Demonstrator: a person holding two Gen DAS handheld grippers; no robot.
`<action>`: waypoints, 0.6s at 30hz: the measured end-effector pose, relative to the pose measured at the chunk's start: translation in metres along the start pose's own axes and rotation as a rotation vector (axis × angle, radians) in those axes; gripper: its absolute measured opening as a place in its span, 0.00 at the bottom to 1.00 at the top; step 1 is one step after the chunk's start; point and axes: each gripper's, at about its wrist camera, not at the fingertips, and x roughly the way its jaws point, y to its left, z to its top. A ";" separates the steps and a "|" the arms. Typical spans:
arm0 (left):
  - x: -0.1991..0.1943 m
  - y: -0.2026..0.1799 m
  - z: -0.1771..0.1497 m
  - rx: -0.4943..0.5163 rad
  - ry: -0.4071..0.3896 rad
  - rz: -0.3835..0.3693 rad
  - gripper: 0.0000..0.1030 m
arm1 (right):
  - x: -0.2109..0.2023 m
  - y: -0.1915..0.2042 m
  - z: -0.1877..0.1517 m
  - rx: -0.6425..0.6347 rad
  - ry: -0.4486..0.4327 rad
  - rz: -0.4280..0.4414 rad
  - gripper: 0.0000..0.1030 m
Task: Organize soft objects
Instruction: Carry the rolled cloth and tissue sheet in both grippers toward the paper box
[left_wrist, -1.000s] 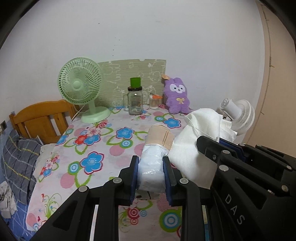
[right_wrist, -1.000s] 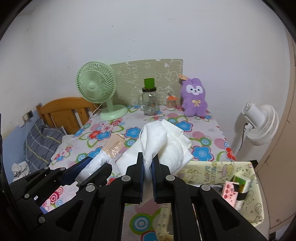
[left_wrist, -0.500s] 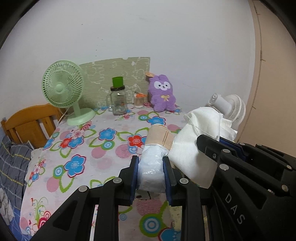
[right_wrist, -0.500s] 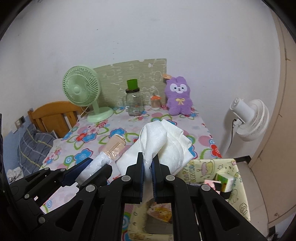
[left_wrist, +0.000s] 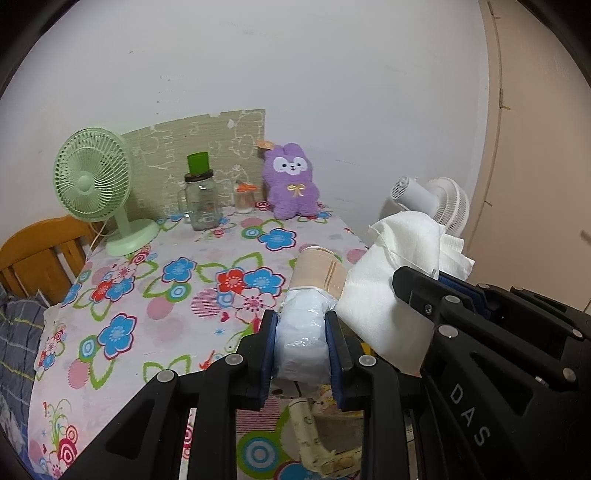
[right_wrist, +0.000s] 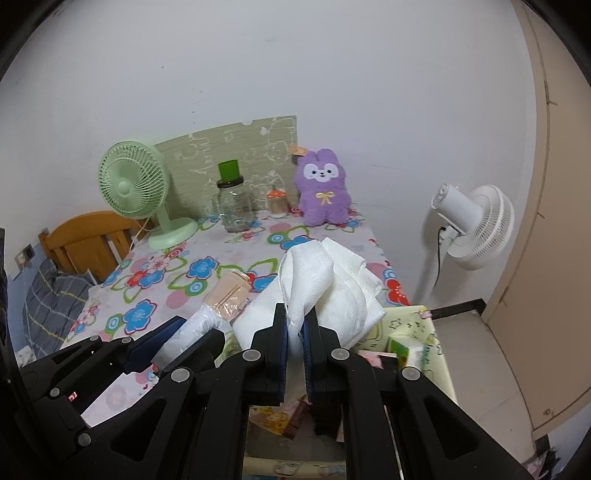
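Note:
My left gripper is shut on a plastic-wrapped roll whose beige end sticks out ahead of the fingers. Beside it on the right, my right gripper is shut on a bunched white cloth that billows above the pads. Both are held in the air over the right edge of the flowered table, above a yellow patterned fabric bin. In the right wrist view the roll and left gripper show at lower left. A purple plush rabbit sits at the table's back.
A green desk fan, a glass jar with a green lid and a small jar stand along the back. A white floor fan stands right of the table. The bin holds small boxes. A wooden chair is at left.
Both grippers, still holding the roll and the cloth, have moved right together. The table has slid left in view and the yellow bin now lies under them.

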 end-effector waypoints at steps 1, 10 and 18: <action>0.001 -0.002 0.000 0.003 0.002 -0.004 0.23 | 0.000 -0.002 -0.001 0.003 0.000 -0.005 0.10; 0.013 -0.024 0.000 0.027 0.024 -0.043 0.24 | 0.001 -0.026 -0.005 0.035 0.011 -0.045 0.10; 0.027 -0.037 -0.002 0.040 0.052 -0.065 0.24 | 0.008 -0.043 -0.010 0.060 0.030 -0.074 0.10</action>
